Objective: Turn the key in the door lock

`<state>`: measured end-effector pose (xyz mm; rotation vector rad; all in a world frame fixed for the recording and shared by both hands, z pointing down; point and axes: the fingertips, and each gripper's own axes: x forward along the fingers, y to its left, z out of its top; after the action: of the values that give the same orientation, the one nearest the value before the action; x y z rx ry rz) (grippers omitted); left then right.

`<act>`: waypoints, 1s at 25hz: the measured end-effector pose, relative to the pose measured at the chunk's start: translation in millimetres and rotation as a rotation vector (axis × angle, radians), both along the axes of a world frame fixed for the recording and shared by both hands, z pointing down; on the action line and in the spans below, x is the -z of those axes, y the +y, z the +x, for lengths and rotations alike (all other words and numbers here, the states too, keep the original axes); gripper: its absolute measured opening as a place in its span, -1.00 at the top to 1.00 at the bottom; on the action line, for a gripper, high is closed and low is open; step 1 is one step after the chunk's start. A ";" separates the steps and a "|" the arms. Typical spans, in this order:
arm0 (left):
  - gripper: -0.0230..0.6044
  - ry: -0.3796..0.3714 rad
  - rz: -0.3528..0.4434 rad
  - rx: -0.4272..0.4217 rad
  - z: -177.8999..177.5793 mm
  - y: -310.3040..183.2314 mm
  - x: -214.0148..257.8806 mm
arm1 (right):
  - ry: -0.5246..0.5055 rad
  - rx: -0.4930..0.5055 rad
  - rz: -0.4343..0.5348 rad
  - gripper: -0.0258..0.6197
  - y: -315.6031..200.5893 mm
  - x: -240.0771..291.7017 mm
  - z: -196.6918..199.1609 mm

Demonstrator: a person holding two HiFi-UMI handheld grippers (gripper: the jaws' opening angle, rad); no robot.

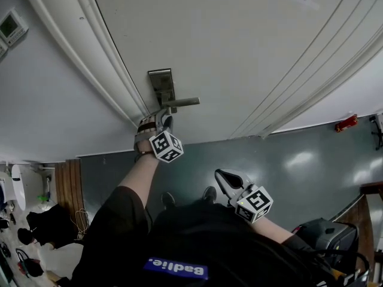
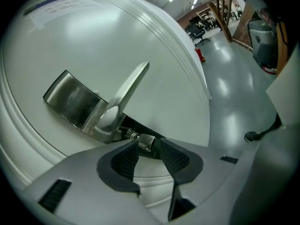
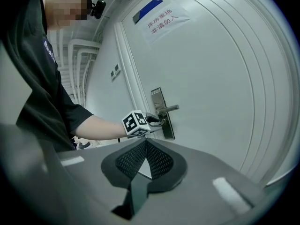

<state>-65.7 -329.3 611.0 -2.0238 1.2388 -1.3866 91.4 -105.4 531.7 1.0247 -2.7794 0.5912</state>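
Observation:
The white door (image 1: 239, 52) carries a steel lock plate (image 1: 161, 85) with a lever handle (image 1: 182, 102). In the left gripper view a small silver key (image 2: 146, 142) sticks out of the lock just below the lever handle (image 2: 129, 90). My left gripper (image 2: 149, 145) is open, and the key's head sits between its fingertips with a little gap on each side. From the head view the left gripper (image 1: 164, 117) sits right under the lever. My right gripper (image 1: 222, 175) hangs back from the door, shut and empty (image 3: 145, 143).
A paper notice (image 3: 161, 20) and a blue label are stuck high on the door. The door frame runs along the left of the lock. A red object (image 1: 346, 123) lies on the grey floor by the wall, and a black bin (image 1: 326, 235) stands at lower right.

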 end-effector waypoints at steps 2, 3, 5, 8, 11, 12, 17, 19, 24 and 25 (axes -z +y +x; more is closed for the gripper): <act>0.51 -0.045 0.007 -0.007 0.4 -4.9 -6.6 | 0.009 -0.007 -0.009 0.91 0.7 -2.7 3.3; 0.51 -0.063 0.012 -0.009 1.0 -7.3 -9.4 | 0.016 -0.011 -0.013 0.91 1.2 -3.8 5.4; 0.49 -0.075 0.026 0.001 1.6 -11.8 -11.9 | 0.036 -0.021 -0.018 0.91 1.2 -5.5 10.4; 0.50 -0.047 0.055 0.035 0.6 -16.7 -9.8 | 0.058 -0.032 -0.019 0.91 -0.2 -7.9 17.9; 0.50 -0.006 0.092 0.073 -0.8 -20.3 -6.7 | 0.063 -0.037 -0.030 0.92 -1.0 -10.3 23.0; 0.52 0.010 0.101 0.084 -1.6 -21.6 -5.7 | 0.065 -0.036 -0.032 0.92 -1.7 -10.9 24.3; 0.67 0.148 0.098 0.145 -5.6 -22.9 -2.8 | 0.061 -0.020 -0.039 0.92 -3.3 -12.4 26.9; 0.69 0.261 0.080 0.187 -7.4 -22.3 -1.5 | 0.058 -0.013 -0.036 0.92 -3.8 -12.0 28.3; 0.71 0.522 0.042 0.289 -10.9 -22.7 0.9 | 0.054 -0.013 -0.036 0.92 -5.7 -12.6 34.1; 0.71 0.582 0.033 0.309 -11.8 -22.8 0.9 | 0.053 -0.014 -0.037 0.92 -5.9 -12.5 35.5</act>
<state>-77.5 -352.0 610.2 -2.3775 1.8644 -0.8949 126.9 -111.3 544.2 1.0372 -2.7082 0.6053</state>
